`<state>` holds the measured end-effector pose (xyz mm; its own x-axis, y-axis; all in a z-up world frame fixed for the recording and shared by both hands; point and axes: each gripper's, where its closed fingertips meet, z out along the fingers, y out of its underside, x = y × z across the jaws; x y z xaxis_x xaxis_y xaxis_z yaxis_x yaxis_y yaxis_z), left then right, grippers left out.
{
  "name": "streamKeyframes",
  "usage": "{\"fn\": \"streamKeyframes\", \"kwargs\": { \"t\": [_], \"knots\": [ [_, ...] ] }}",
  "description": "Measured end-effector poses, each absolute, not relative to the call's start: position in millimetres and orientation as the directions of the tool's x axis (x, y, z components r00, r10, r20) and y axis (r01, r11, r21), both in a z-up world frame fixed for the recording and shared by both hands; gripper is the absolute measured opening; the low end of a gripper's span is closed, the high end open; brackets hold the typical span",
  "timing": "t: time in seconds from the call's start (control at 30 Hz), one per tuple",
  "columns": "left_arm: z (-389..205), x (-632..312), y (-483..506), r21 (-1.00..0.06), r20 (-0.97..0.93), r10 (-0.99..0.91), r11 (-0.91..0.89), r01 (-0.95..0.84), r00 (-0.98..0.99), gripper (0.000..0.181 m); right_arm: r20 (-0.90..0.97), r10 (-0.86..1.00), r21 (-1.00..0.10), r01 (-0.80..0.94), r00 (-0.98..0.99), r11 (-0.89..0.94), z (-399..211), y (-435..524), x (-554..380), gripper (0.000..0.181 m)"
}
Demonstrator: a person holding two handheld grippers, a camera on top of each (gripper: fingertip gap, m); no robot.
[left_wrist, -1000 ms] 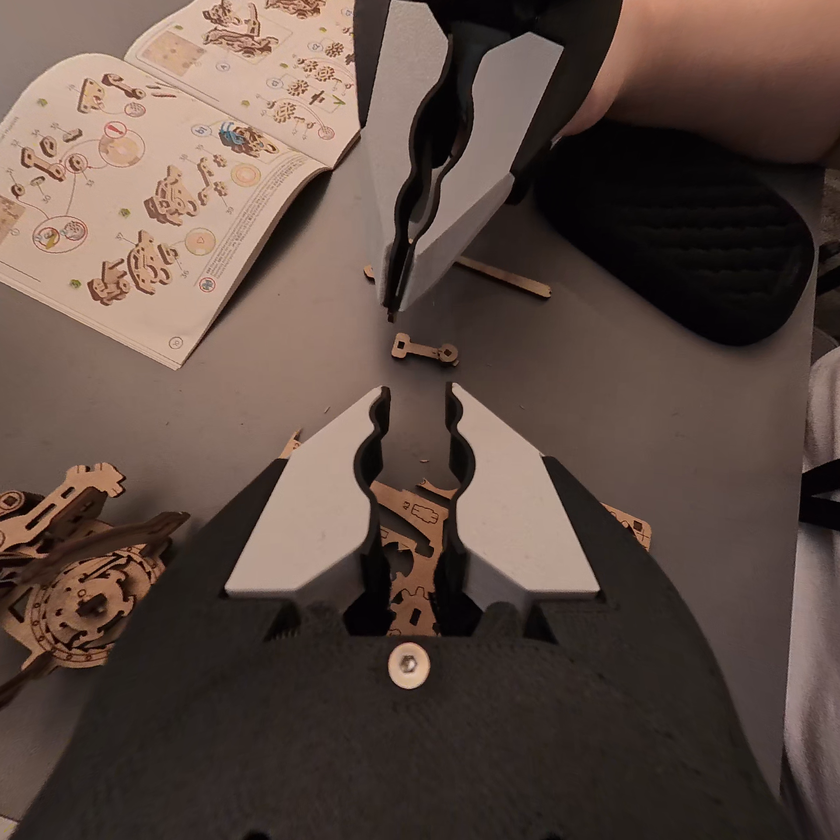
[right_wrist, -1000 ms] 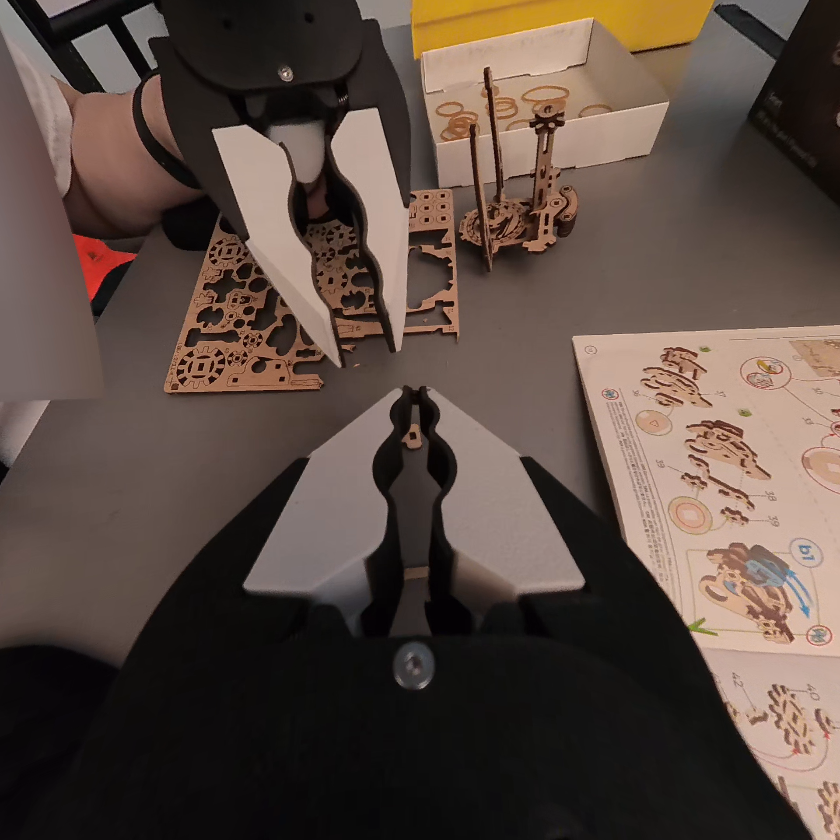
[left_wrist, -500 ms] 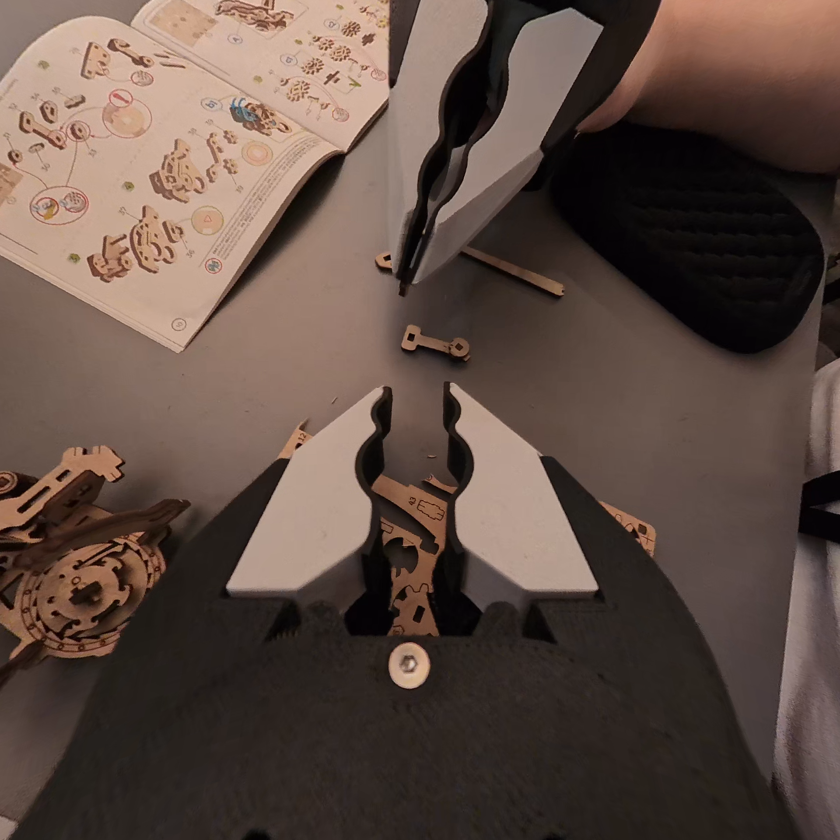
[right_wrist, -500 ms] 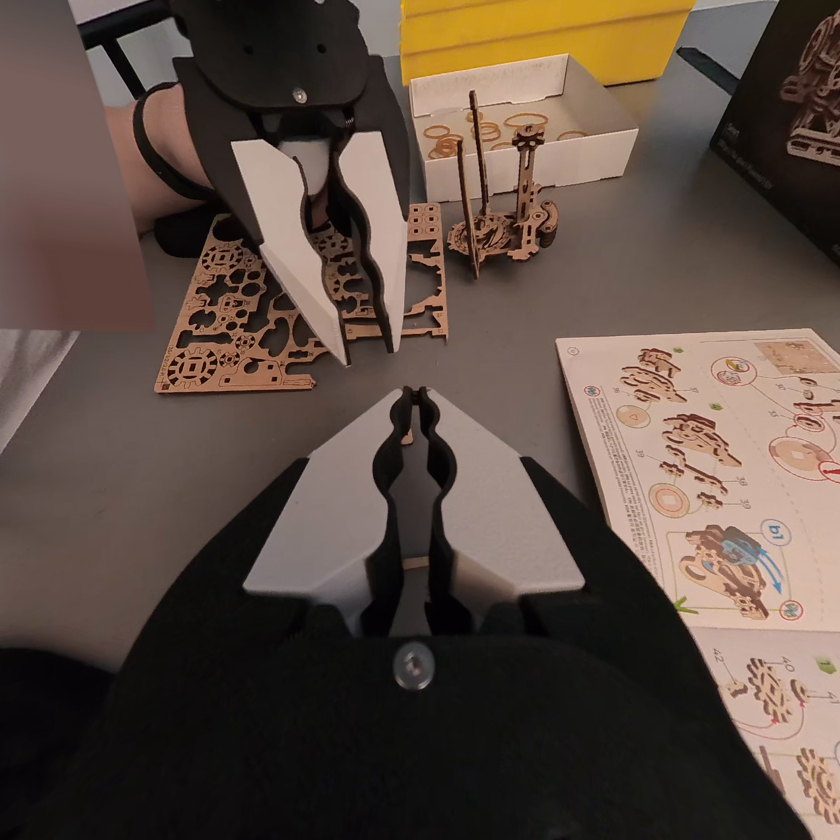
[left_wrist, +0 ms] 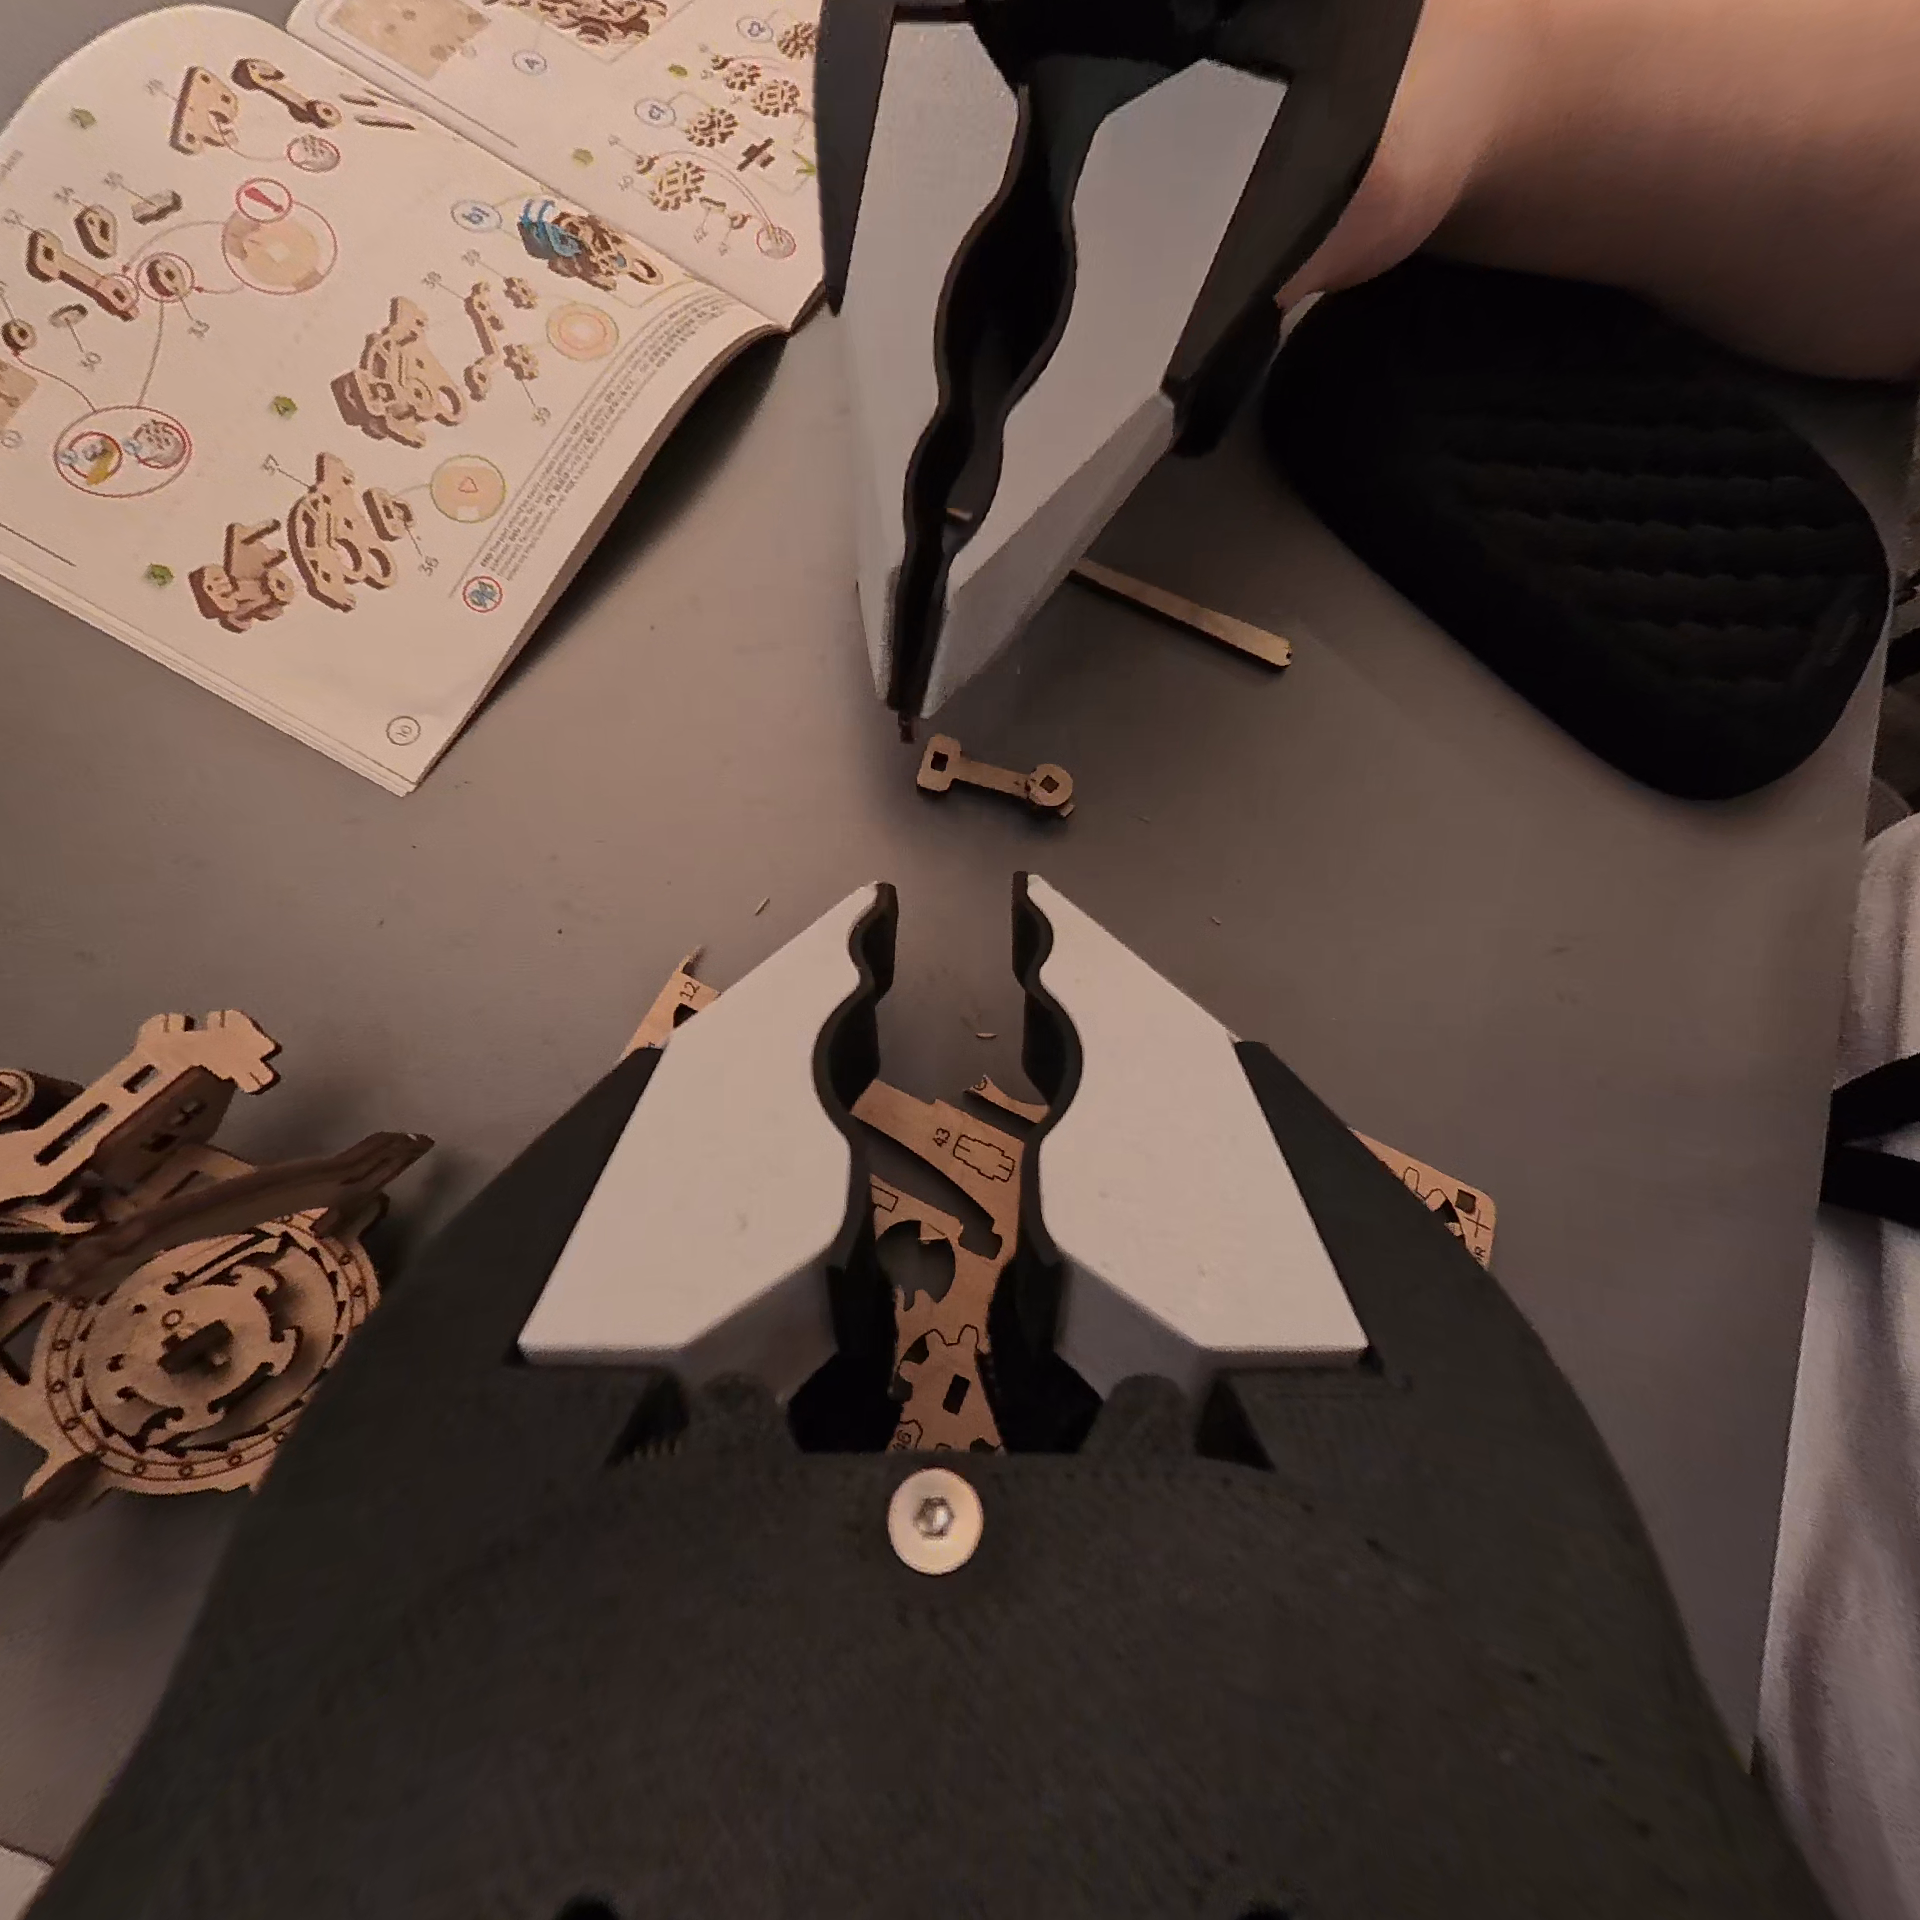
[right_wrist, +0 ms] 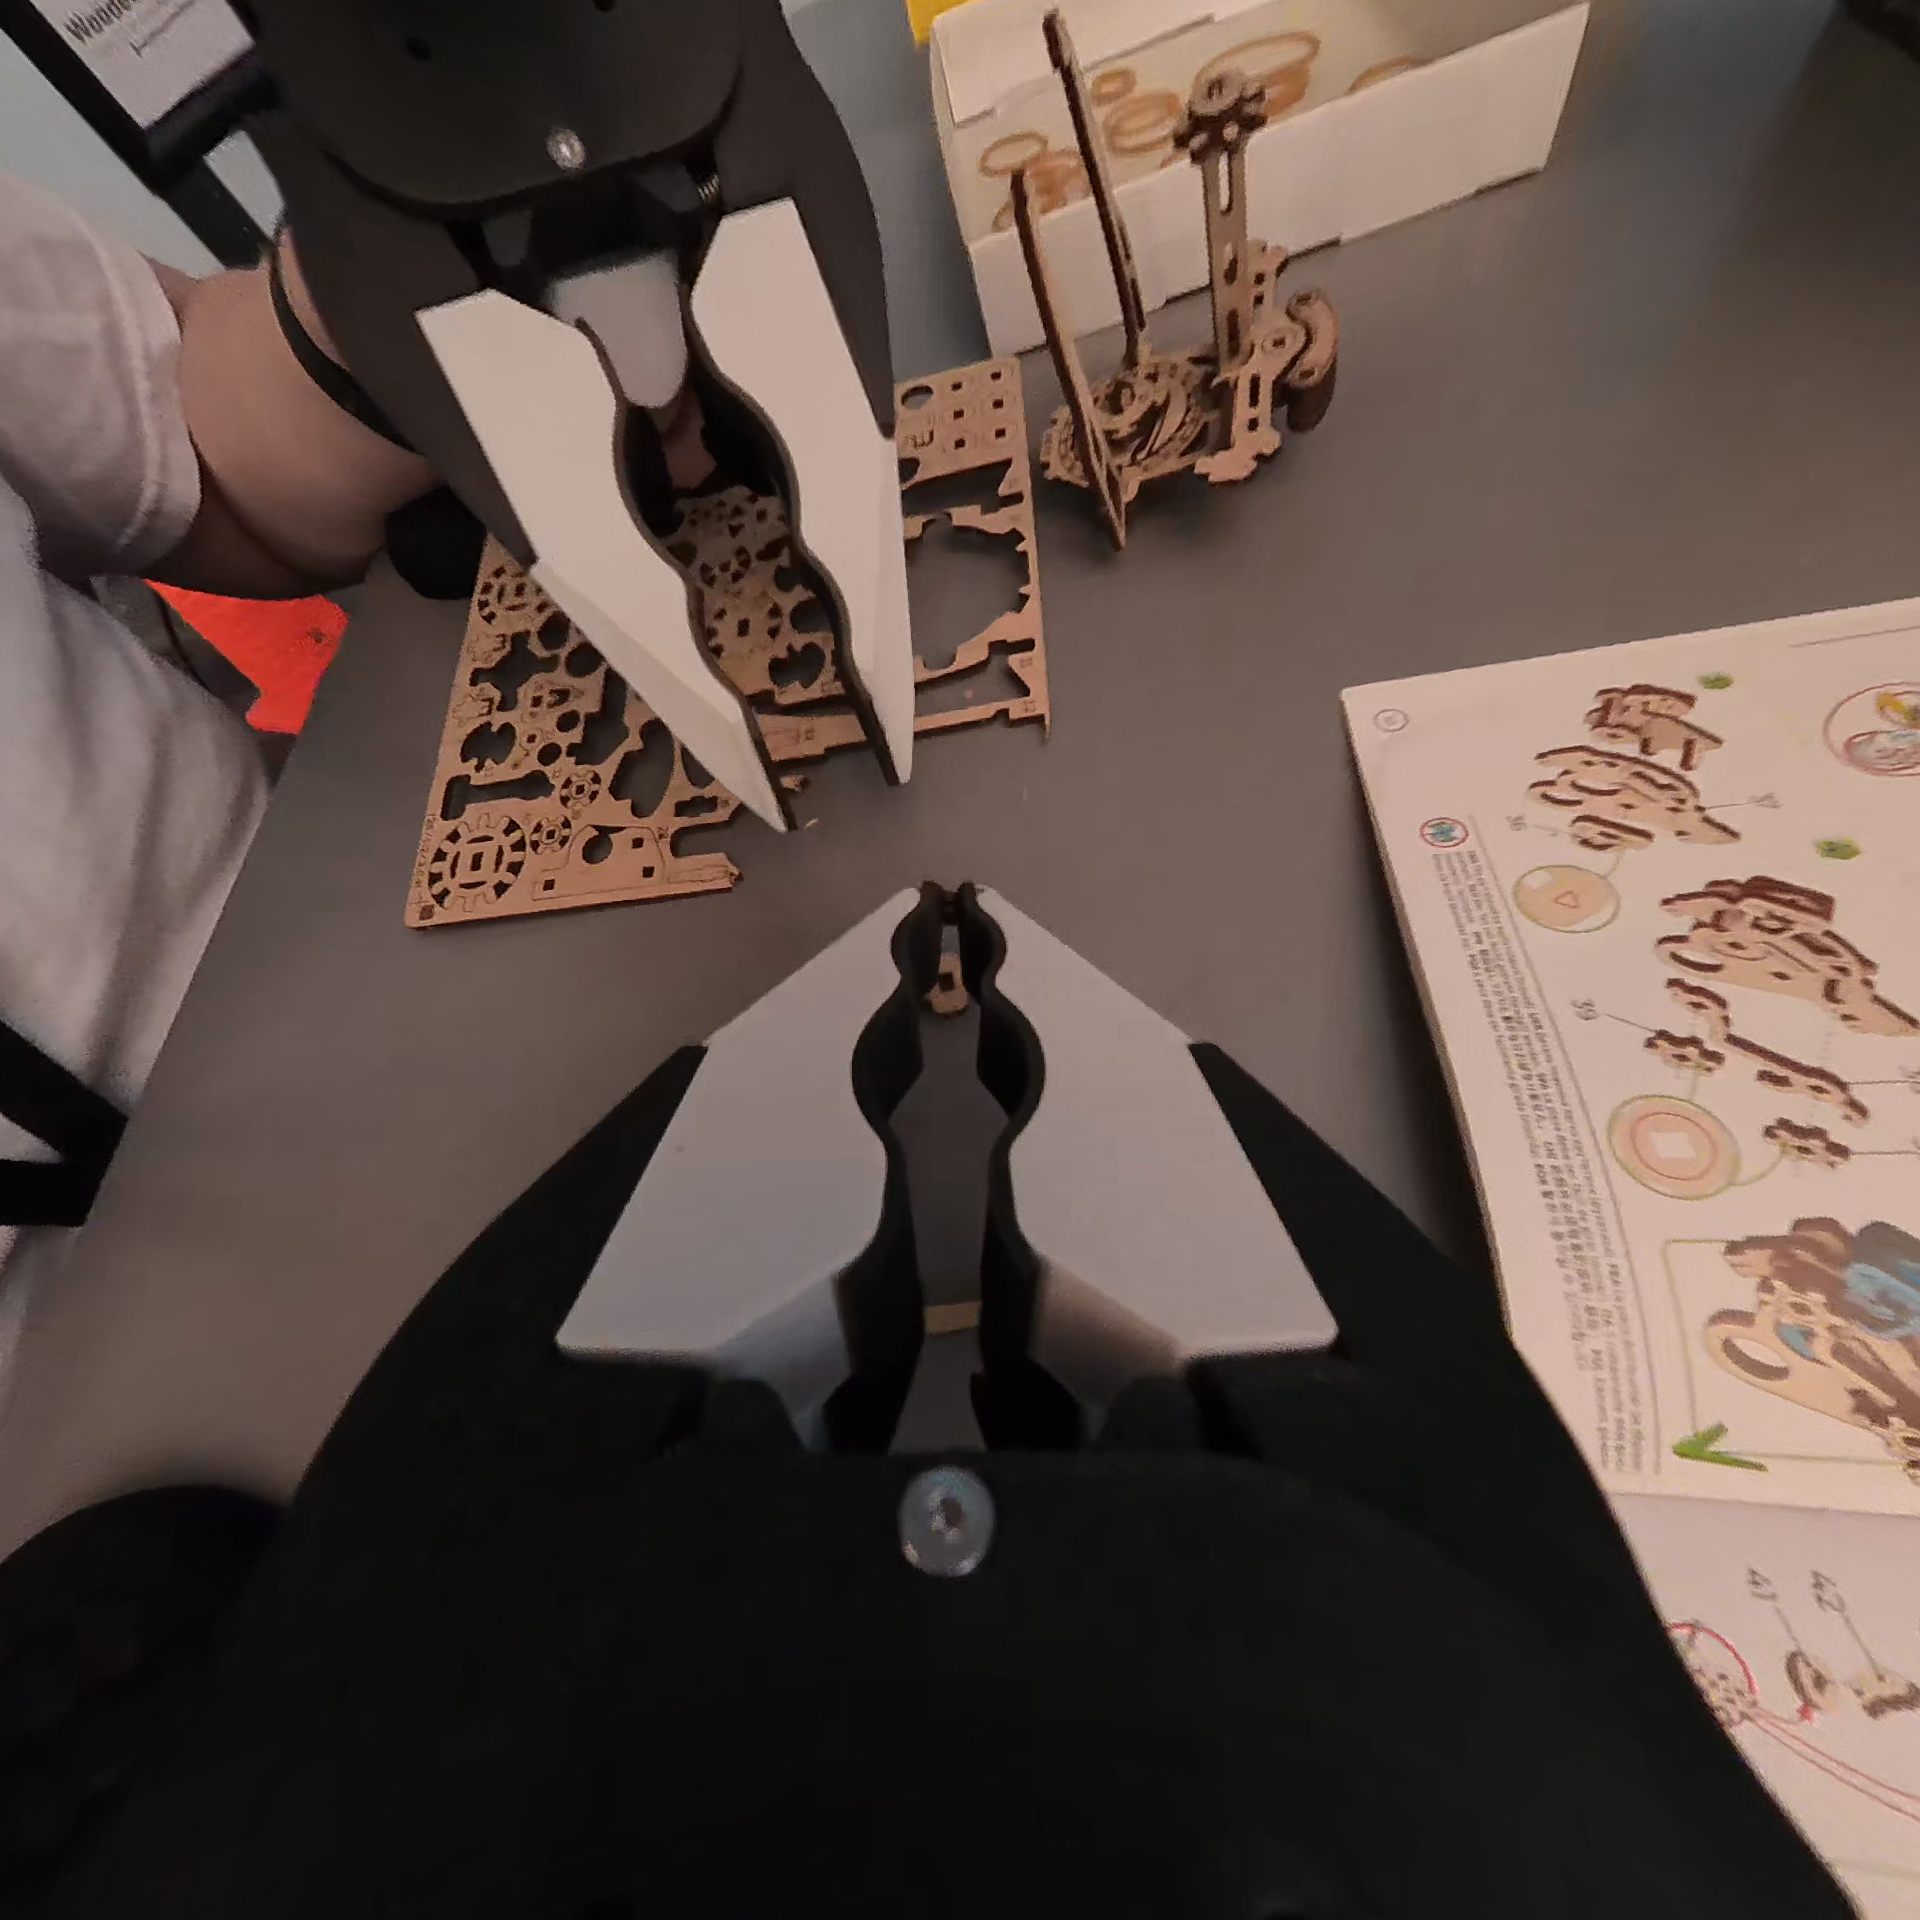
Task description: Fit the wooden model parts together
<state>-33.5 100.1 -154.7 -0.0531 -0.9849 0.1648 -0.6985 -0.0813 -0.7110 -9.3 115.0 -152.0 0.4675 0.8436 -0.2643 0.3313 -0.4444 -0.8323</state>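
Plywood key-shaped link point(left_wrist: 994, 777) lies flat on the desk point(left_wrist: 623, 883), just ahead of your spread left tool point(left_wrist: 954, 896) | right tool point(right_wrist: 948, 902) pinches a tiny wooden piece point(right_wrist: 945, 985) | likely light, thin, brittle: grip the link's shank, gently.

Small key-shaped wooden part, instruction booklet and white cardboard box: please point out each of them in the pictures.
small key-shaped wooden part point(left_wrist: 994, 777), left wrist view, middle of its shaft.
instruction booklet point(left_wrist: 343, 312), left wrist view, centre of the open page.
white cardboard box point(right_wrist: 1382, 156), right wrist view, its front wall.
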Motion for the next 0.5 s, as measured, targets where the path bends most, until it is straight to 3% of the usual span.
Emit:
{"fn": "streamKeyframes", "kwargs": {
  "t": [0.5],
  "knots": [
    [-157.2, -33.9, 97.8, -0.702, 0.159, -0.985, -0.071, -0.709, -0.059, 0.020, -0.325, 0.820, -0.747, 0.404, 0.472, -0.528, -166.0, 109.2, -7.2, 0.001]
  ]
}}
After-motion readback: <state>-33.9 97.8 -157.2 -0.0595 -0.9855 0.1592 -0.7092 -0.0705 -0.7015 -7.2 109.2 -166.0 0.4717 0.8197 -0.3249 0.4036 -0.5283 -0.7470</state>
